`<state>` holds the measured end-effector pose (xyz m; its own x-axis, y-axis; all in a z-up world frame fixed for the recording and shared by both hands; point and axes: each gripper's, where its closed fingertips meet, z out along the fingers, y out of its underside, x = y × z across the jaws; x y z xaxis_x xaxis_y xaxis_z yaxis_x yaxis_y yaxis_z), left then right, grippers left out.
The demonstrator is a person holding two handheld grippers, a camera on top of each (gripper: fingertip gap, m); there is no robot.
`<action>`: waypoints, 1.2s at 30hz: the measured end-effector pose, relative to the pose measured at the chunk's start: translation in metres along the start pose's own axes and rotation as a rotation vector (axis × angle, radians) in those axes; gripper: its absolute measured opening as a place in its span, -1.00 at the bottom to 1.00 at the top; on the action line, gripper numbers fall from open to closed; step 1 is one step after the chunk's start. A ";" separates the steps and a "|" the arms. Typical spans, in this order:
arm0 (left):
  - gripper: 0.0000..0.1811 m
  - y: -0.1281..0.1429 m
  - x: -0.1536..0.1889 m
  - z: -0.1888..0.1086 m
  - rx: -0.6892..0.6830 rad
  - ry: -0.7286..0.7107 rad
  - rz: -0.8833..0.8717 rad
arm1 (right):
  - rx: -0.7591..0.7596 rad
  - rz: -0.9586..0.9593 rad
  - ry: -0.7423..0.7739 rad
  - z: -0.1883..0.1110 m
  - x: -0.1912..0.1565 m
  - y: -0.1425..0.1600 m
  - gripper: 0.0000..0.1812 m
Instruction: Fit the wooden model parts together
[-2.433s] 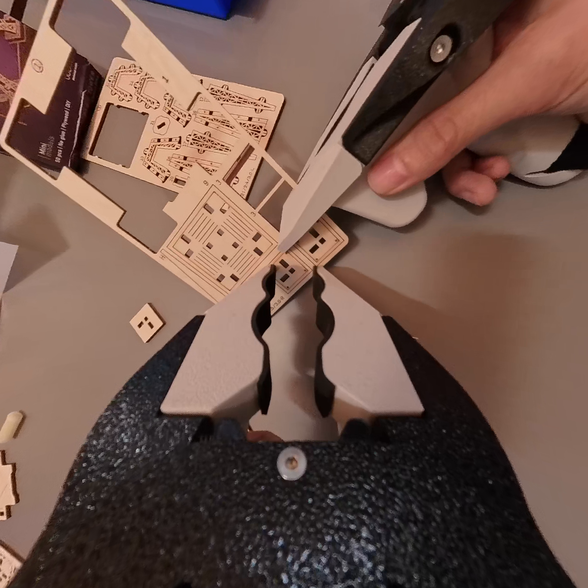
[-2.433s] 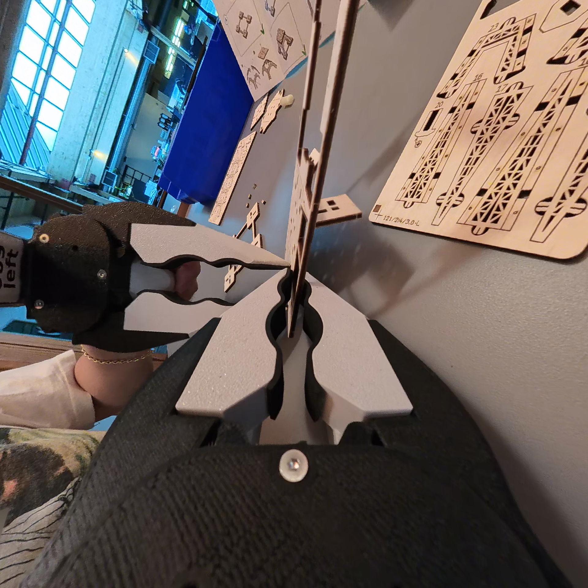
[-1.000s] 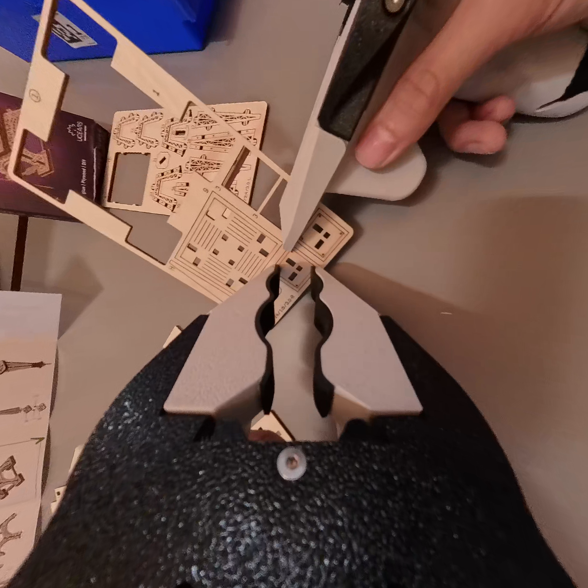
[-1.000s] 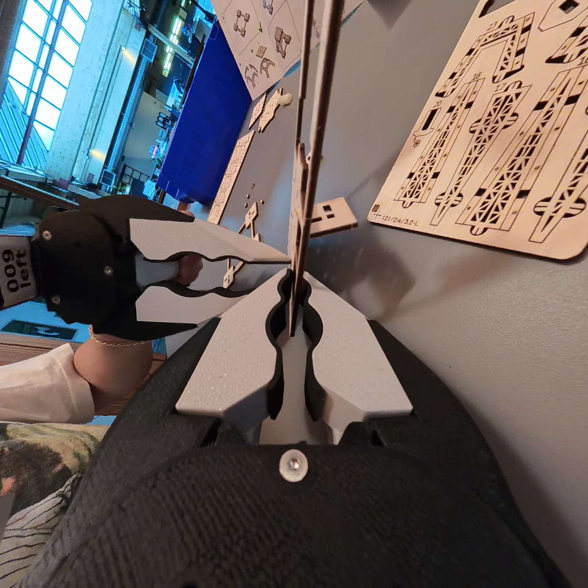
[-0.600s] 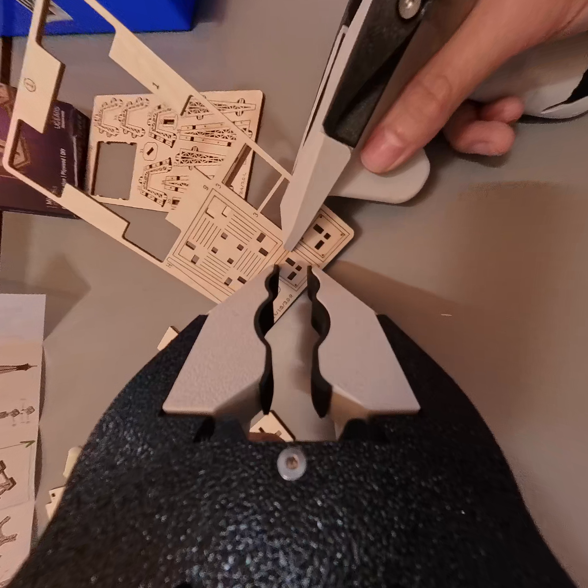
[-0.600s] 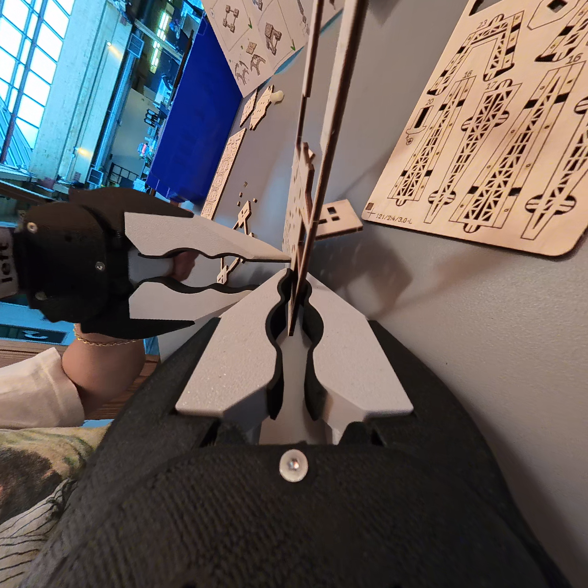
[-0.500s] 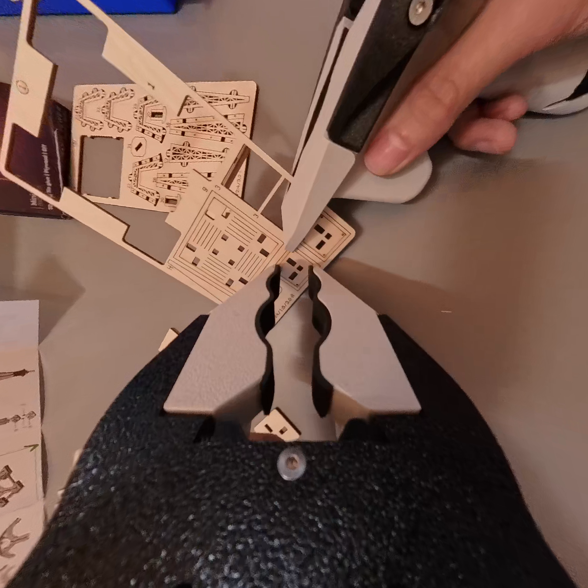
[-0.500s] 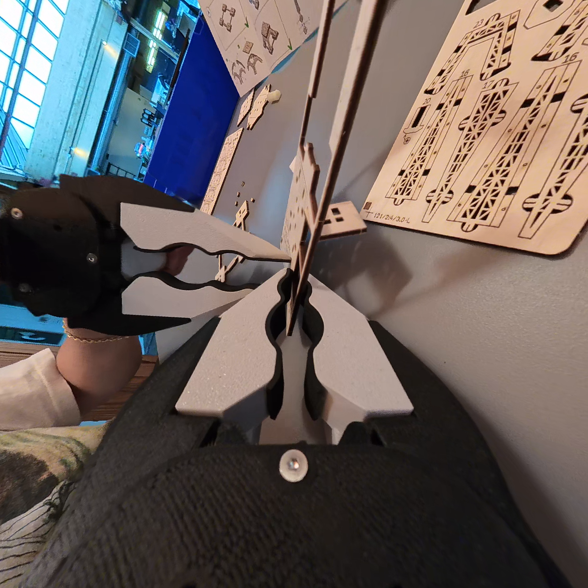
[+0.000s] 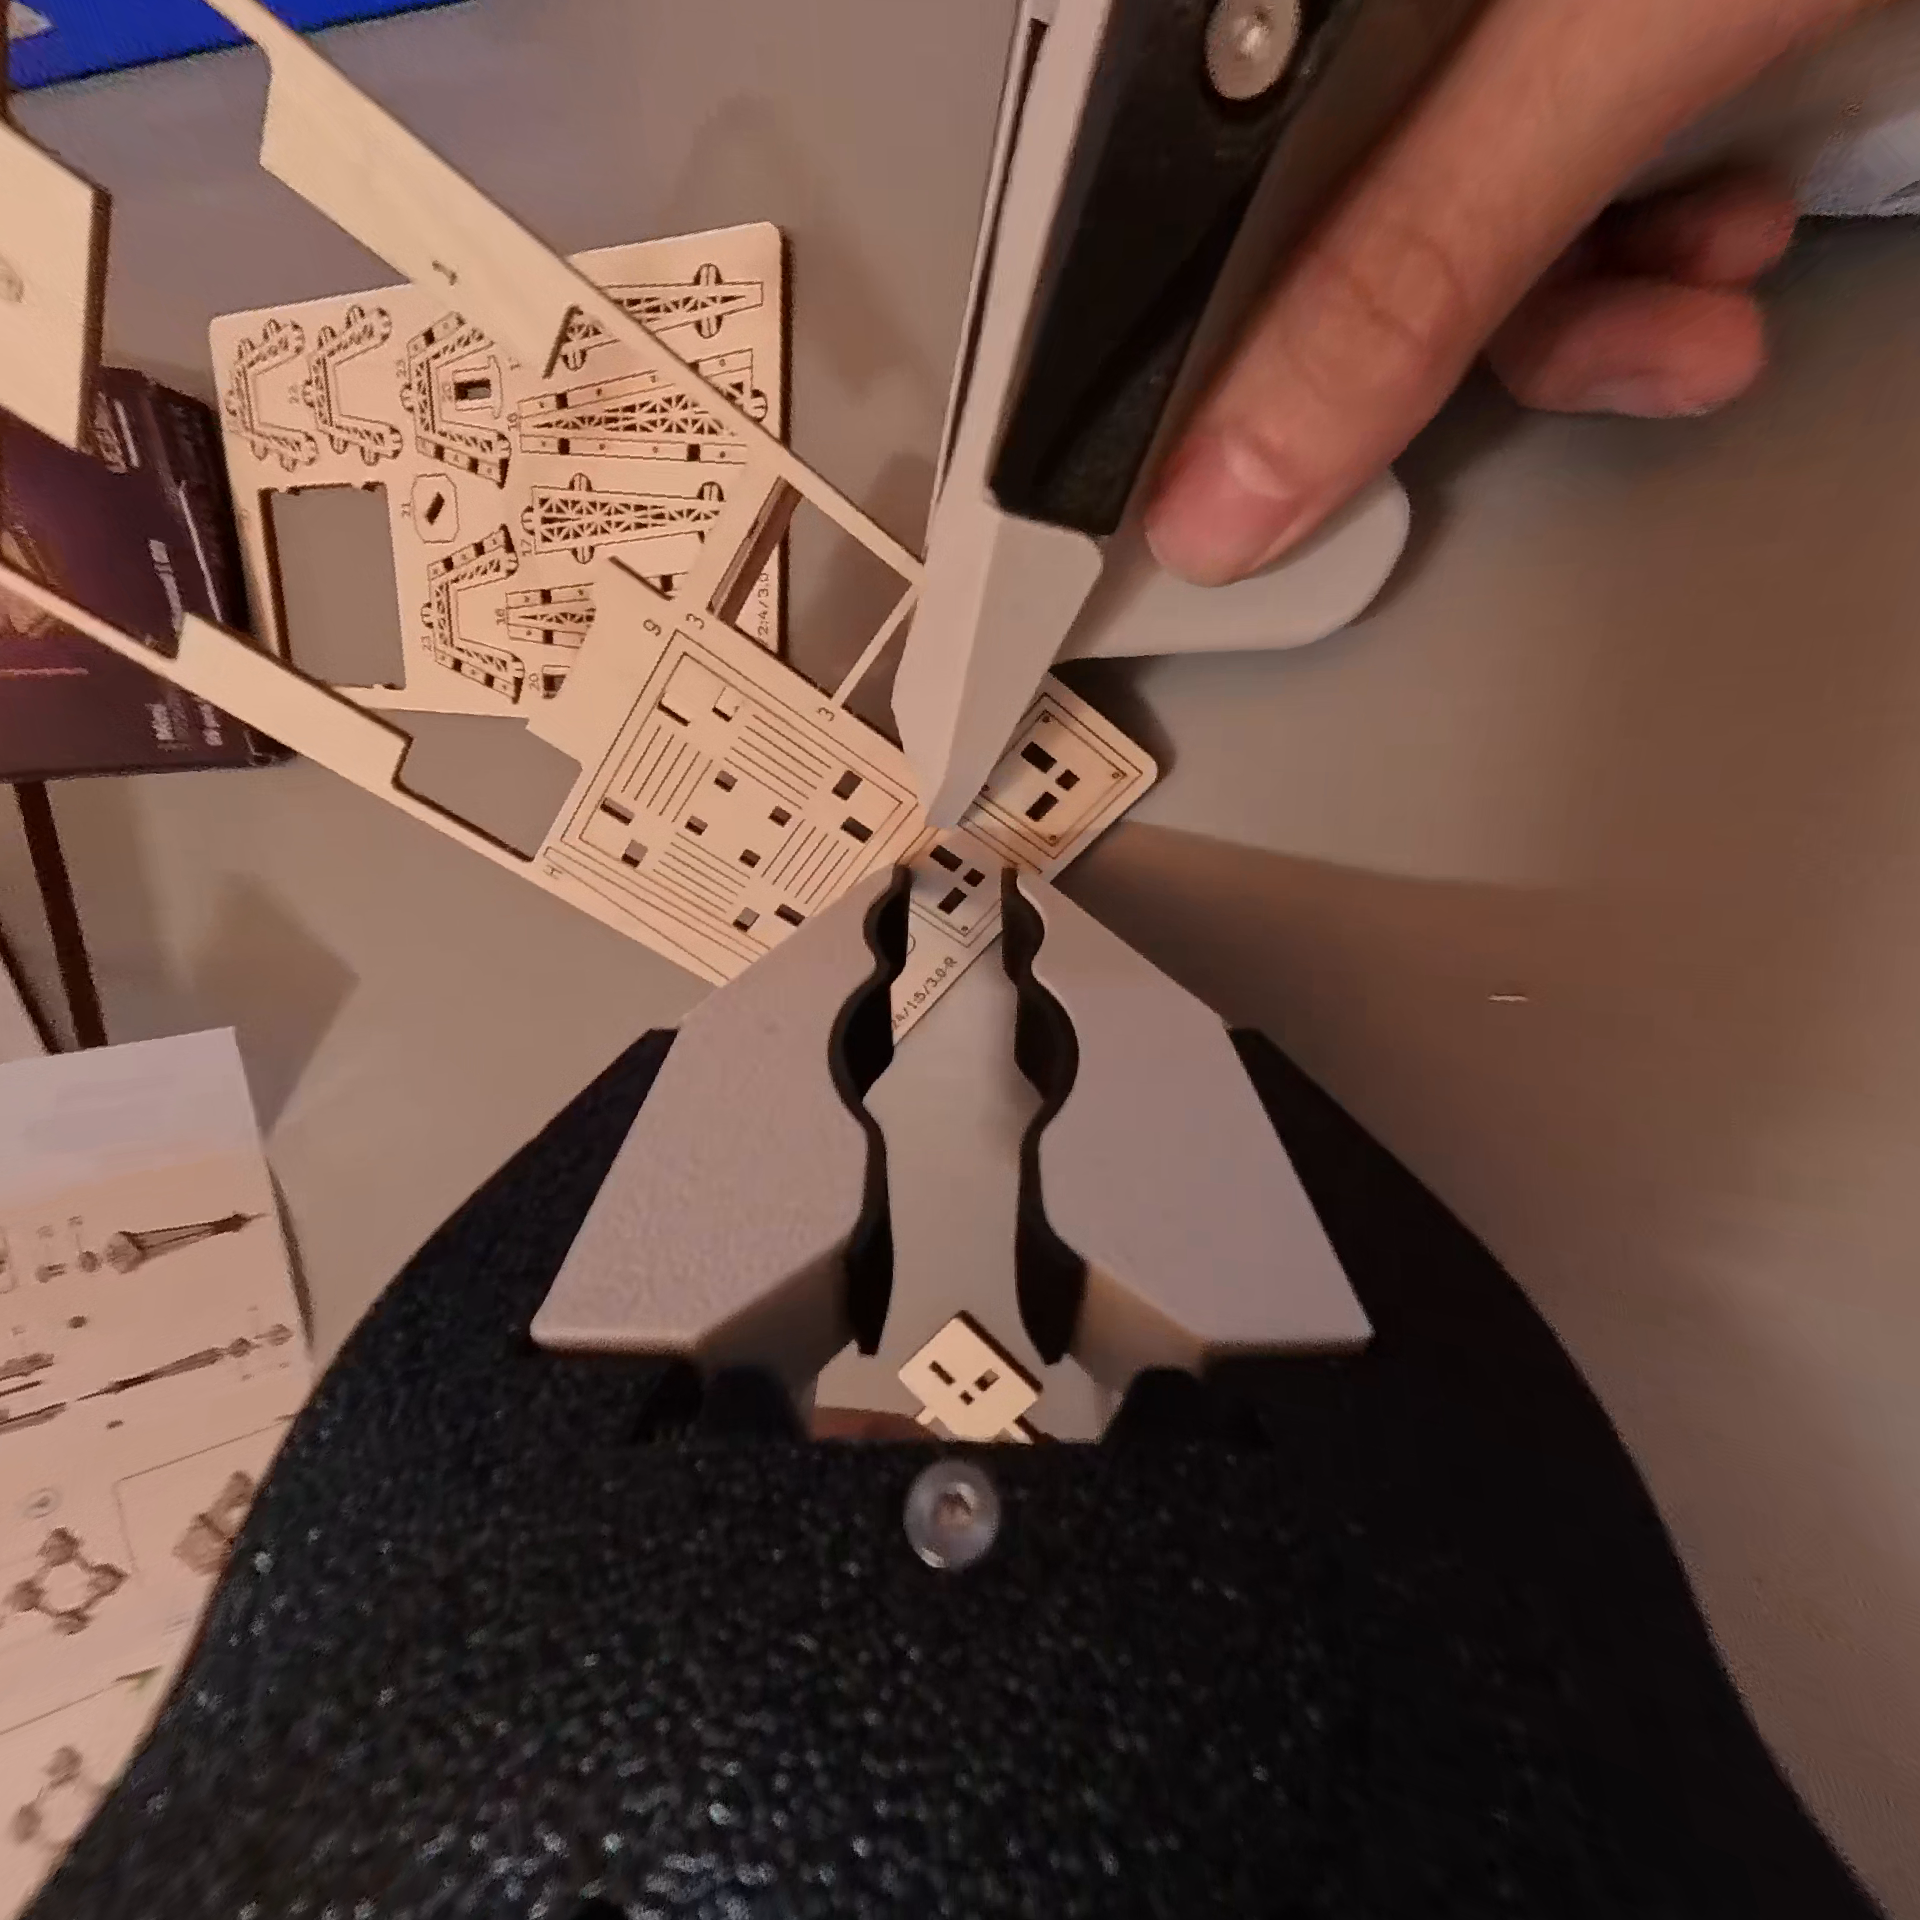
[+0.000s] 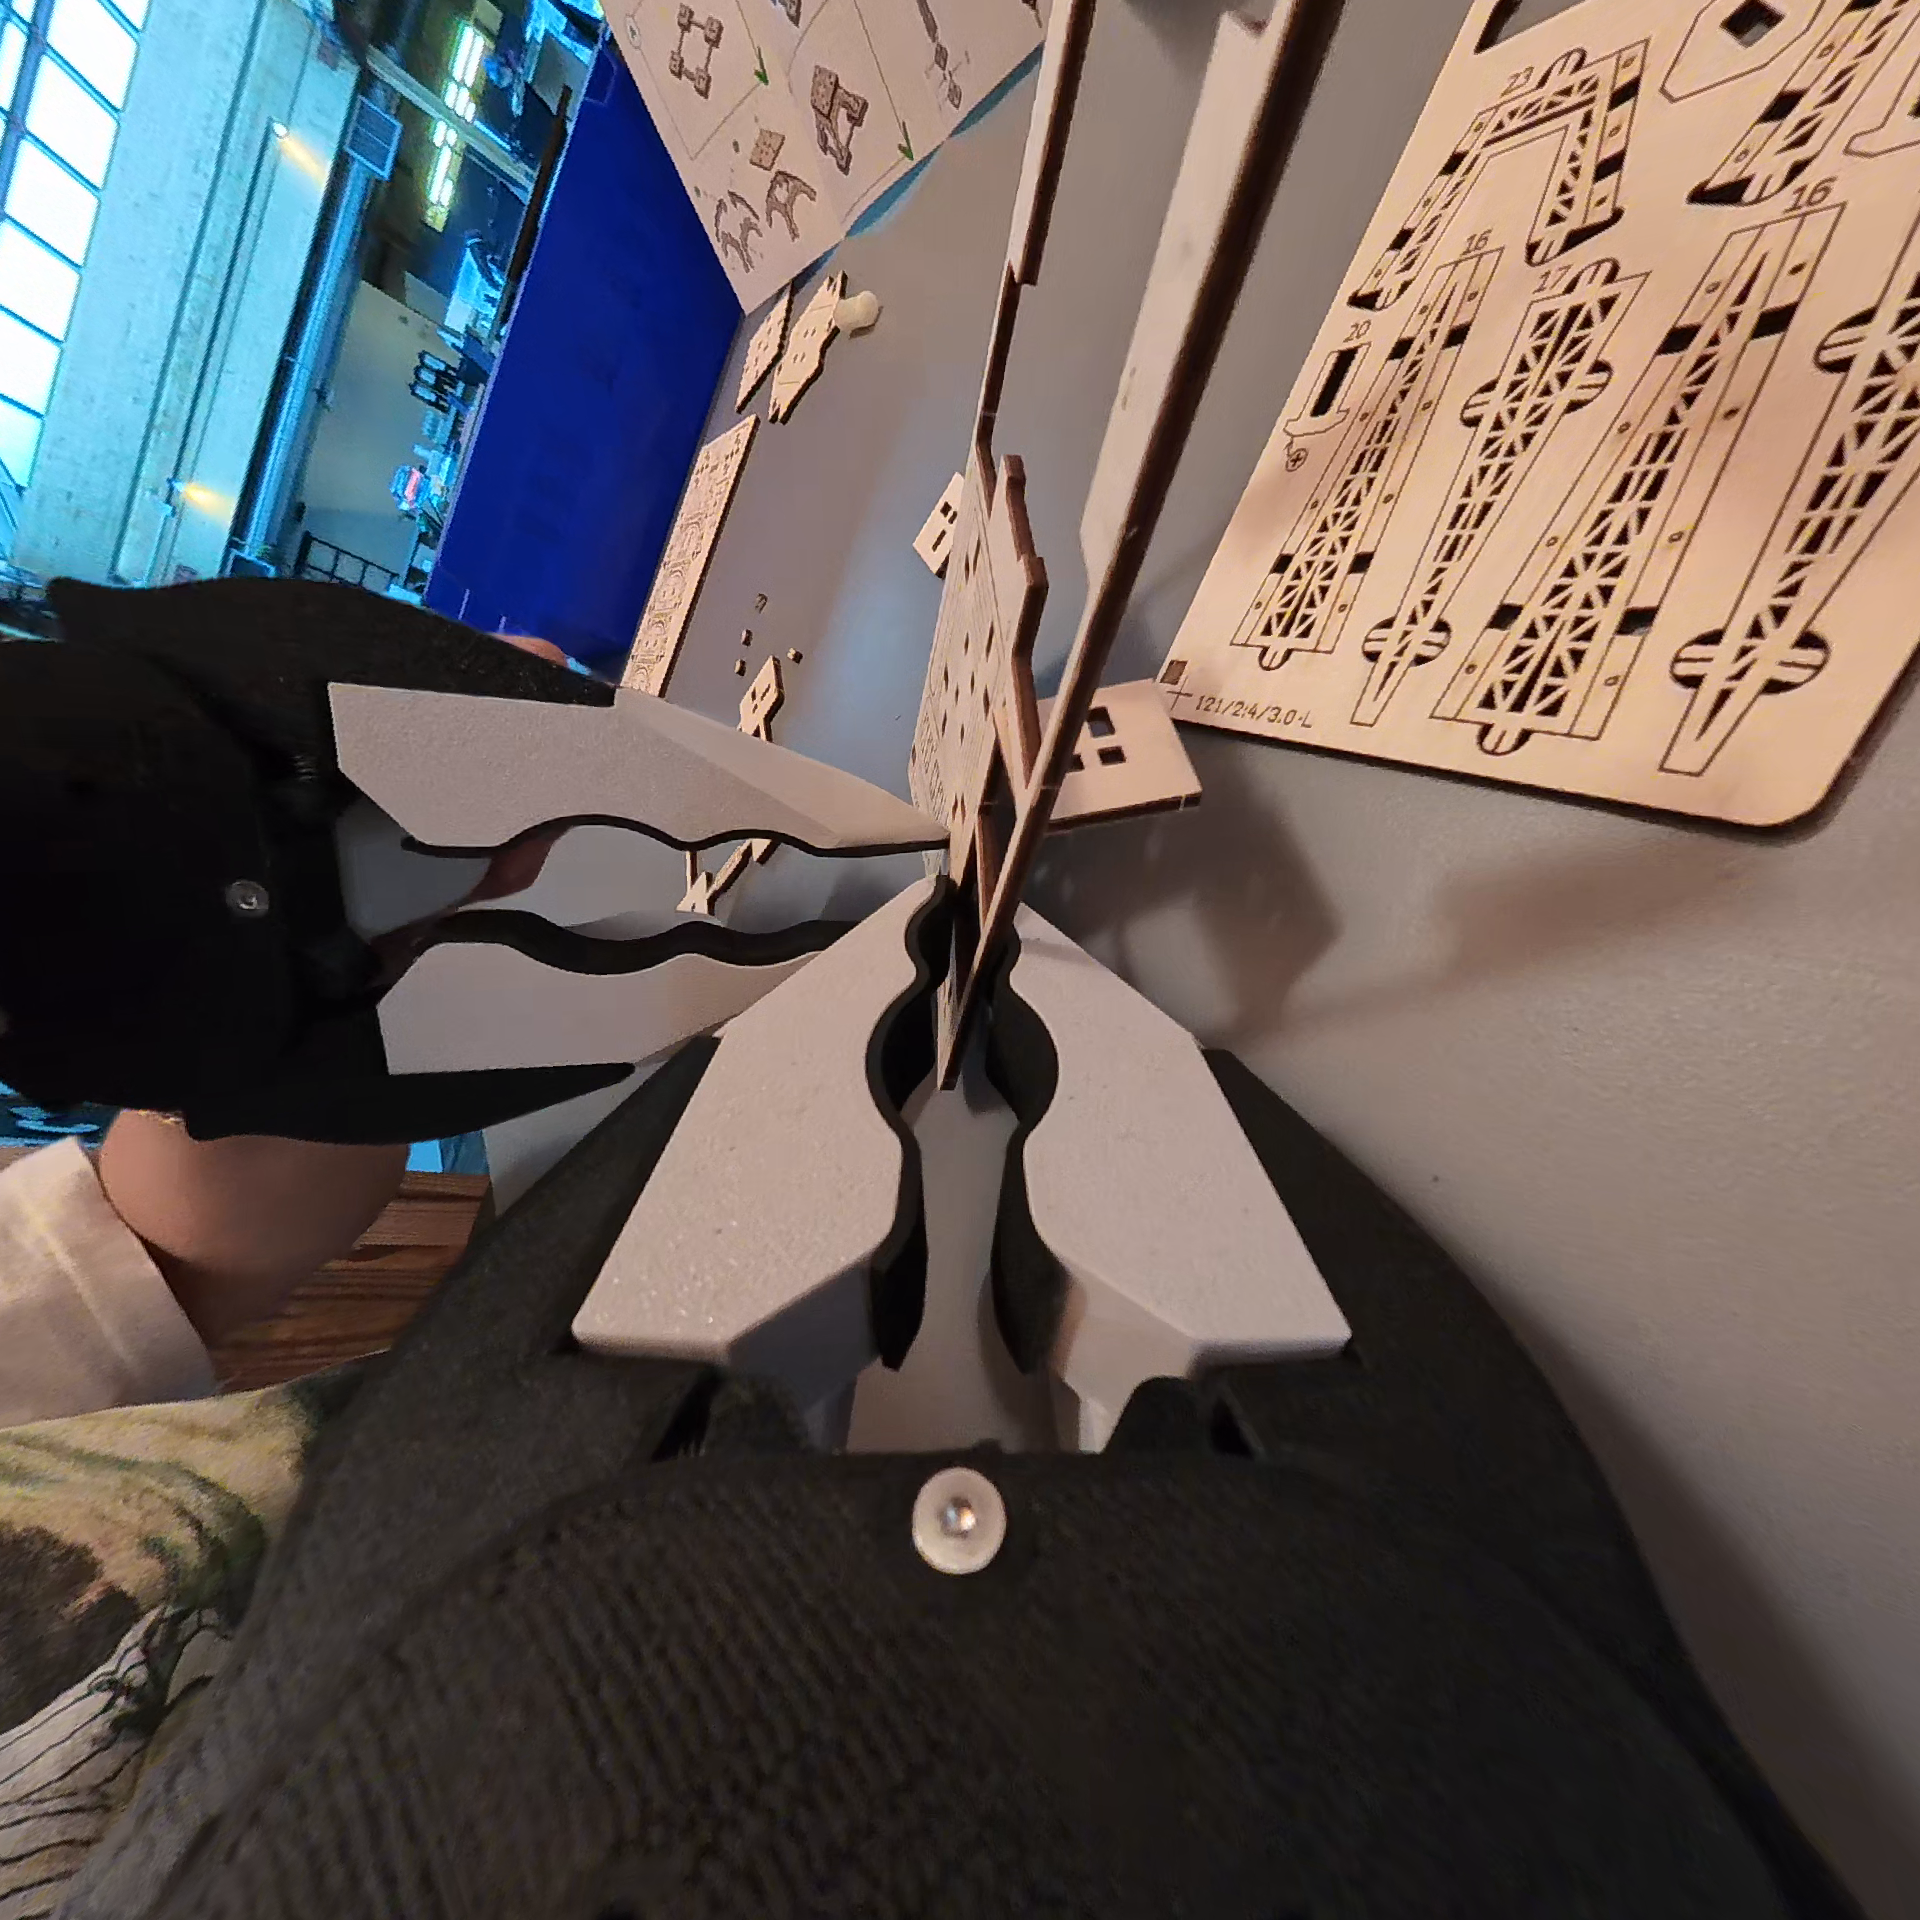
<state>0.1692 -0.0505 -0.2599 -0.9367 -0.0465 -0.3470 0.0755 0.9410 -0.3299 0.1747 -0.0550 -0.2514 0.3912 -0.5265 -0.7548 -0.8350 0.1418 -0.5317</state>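
Note:
My right gripper (image 10: 971,935) is shut on the edge of a thin wooden parts sheet (image 10: 997,665) and holds it on edge above the grey table. The sheet (image 9: 727,810) shows flat-on in the left wrist view, with the right gripper (image 9: 945,816) pinching it near one corner. My left gripper (image 9: 958,883) is open and empty, its tips at the sheet's face on either side of a small square part (image 9: 954,878) in the sheet. In the right wrist view the left gripper (image 10: 894,878) comes in from the left, its upper fingertip (image 10: 925,829) against the sheet.
A second wooden sheet (image 9: 499,468) of lattice parts lies flat on the table (image 10: 1558,468). A loose small square piece (image 9: 966,1377) shows between my left finger bases. An instruction page (image 9: 114,1299), a dark box (image 9: 104,582), a blue box (image 10: 582,364) and loose parts (image 10: 800,353) lie around.
The left gripper has stayed open at the sheet's corner and shifted slightly. The loose small square piece has come into view between its finger bases. The right gripper has tilted the sheet a little.

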 end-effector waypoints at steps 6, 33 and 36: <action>-0.84 -0.001 -0.002 0.001 0.012 -0.026 -0.010 | 0.016 0.001 0.017 -0.001 0.002 -0.002 -0.99; -0.68 0.001 0.003 -0.005 0.269 -0.026 -0.127 | 0.044 0.010 -0.035 -0.003 -0.002 -0.006 -0.99; -0.71 0.003 0.014 -0.007 0.290 -0.083 -0.033 | 0.042 0.008 -0.038 -0.003 -0.003 -0.006 -0.99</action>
<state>0.1535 -0.0462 -0.2596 -0.9101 -0.1138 -0.3986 0.1513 0.8039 -0.5751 0.1777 -0.0566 -0.2449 0.3999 -0.4934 -0.7725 -0.8214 0.1810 -0.5408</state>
